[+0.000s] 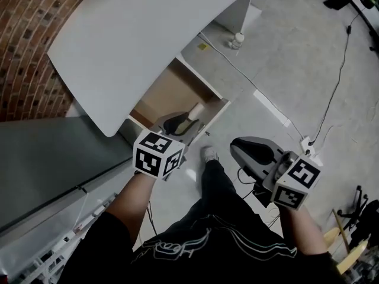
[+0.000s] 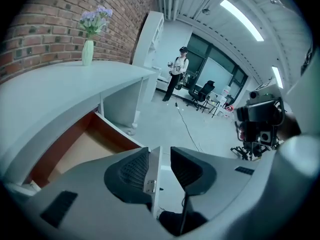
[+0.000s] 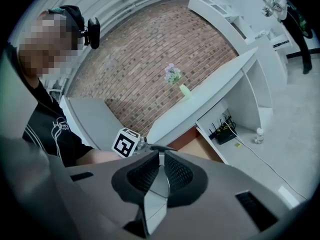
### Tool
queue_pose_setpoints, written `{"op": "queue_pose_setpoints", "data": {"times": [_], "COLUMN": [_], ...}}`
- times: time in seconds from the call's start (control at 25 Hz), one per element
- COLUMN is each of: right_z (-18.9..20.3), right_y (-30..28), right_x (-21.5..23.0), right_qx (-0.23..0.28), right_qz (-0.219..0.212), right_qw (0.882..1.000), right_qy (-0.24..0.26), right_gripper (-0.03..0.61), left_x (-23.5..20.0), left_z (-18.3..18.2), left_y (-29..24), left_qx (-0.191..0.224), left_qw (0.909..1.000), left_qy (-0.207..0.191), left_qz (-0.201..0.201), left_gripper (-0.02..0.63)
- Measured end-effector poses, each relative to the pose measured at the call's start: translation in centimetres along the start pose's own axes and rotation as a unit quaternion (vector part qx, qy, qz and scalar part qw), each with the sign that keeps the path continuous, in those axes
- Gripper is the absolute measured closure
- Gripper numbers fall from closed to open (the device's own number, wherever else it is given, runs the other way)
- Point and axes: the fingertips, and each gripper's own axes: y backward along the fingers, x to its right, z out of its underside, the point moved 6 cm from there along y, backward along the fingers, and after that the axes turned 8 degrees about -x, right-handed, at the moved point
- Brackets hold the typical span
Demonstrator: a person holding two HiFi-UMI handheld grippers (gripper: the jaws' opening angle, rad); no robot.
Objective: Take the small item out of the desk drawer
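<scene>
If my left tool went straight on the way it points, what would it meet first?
Likely the open drawer's white panel, whose edge stands between the left tool's parted jaws; depth is unclear.

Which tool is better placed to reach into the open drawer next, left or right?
Left, probably: the left tool sits at the open drawer, jaws apart; the right tool is shut, off over the floor.

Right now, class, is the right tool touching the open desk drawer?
Apart. The head view shows the right tool above the floor, with a clear gap between it and the drawer.
</scene>
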Motion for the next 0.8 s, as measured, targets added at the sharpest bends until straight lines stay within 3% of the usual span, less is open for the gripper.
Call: {"op": "queue_pose_setpoints", "data": {"times": [0.44, 0.8], "right_z": [2.0, 5.6], "right_y": [-1.7, -3.6], "right_x": [5.7, 8.4], "right_qx": [-0.004, -0.032], "right_qz": [0.004, 0.004], "right_qw": [1.000, 0.998], "right_qy": [-0.024, -0.053], "right_gripper": [0.517, 0.517], "left_x": [-5.9, -10.0], "left_z": [3.2, 6.4], "left_y": [-10.3, -16.8], "left_qx": [-0.090, -0.156], "left_qw": [0.9957, 0.9874], "left_qy": [-0.016, -0.027], "left_qz": [-0.010, -0.012], "left_gripper": [0.394, 0.383]}}
